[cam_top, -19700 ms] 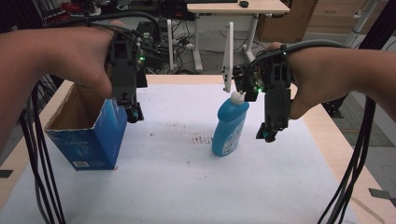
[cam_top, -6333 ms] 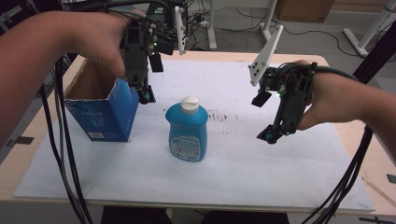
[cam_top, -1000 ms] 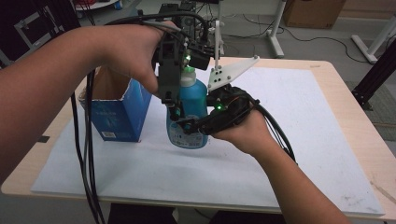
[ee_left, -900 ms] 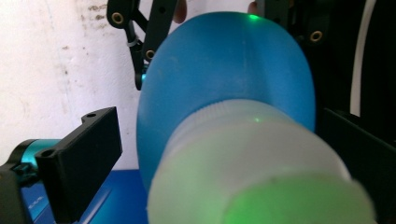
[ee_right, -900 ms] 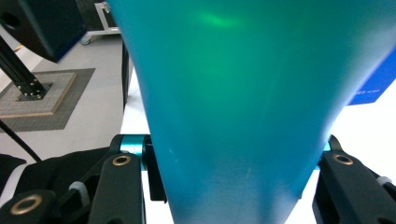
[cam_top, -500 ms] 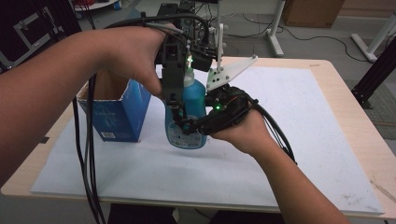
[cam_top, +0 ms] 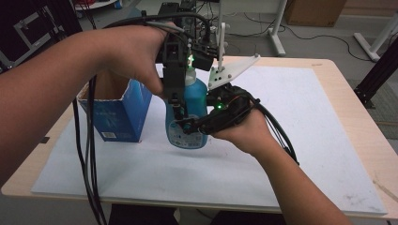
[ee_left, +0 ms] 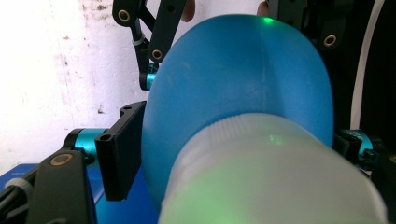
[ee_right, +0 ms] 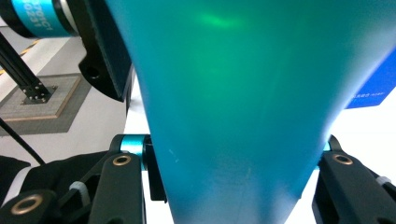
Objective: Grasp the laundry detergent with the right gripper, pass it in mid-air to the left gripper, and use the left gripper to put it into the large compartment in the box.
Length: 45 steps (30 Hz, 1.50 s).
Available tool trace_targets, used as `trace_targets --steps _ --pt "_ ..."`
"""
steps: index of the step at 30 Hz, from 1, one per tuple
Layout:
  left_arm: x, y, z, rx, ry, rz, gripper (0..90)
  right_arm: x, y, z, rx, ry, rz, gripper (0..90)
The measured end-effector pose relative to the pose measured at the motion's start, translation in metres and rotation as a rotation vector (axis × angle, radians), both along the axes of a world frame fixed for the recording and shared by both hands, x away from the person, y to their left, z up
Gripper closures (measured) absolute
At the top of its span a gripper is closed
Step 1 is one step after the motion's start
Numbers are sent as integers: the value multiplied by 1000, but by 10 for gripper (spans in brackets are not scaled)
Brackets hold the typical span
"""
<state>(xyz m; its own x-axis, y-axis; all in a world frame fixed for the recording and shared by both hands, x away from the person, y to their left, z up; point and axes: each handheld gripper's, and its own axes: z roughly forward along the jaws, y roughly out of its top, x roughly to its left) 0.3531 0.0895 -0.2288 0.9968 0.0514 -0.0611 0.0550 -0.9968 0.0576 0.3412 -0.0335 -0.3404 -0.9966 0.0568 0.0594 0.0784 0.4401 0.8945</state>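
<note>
**Inspector:** Your right gripper [cam_top: 187, 125] is clamped on the lower body of the blue bottle [cam_top: 191, 117], which stands upright on the white mat [cam_top: 281, 140], just beside the blue carton [cam_top: 123, 112].

**Operator:** And the left?

**Inspector:** Your left gripper [cam_top: 177, 101] comes down over the bottle's white cap [ee_left: 275, 172]. Its jaws have just been closing, with the cap between them. One pad [ee_left: 122, 149] stands beside the bottle's shoulder; whether it presses, I cannot tell.

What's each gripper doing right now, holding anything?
Left gripper: jaws have just been closing around the blue bottle; grip cannot be told.
Right gripper: shut on the blue bottle's body.
</note>
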Motion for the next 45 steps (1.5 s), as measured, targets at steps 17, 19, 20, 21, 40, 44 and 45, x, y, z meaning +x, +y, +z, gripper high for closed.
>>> trace_targets --steps 17,19,20,21,40,44,45 --pt "0 -3 0 14 2 0 332 0 -1 0 3 3 -6 479" --pt "0 -3 -1 17 1 5 336 0 -1 0 2 3 -6 479" --pt "-1 -3 -1 16 -4 5 342 0 -1 -1 0 7 -8 479" --pt "0 -4 -1 26 -4 -1 347 0 -1 -1 1 6 -5 479" --pt "-6 -5 5 3 -34 -14 399 0 -4 1 27 -2 21 467" --pt "-7 -4 9 -4 -29 -14 400 -1 -6 3 37 0 24 447" --pt "-8 -4 11 -15 -25 -13 399 -4 -10 6 34 -16 25 408"
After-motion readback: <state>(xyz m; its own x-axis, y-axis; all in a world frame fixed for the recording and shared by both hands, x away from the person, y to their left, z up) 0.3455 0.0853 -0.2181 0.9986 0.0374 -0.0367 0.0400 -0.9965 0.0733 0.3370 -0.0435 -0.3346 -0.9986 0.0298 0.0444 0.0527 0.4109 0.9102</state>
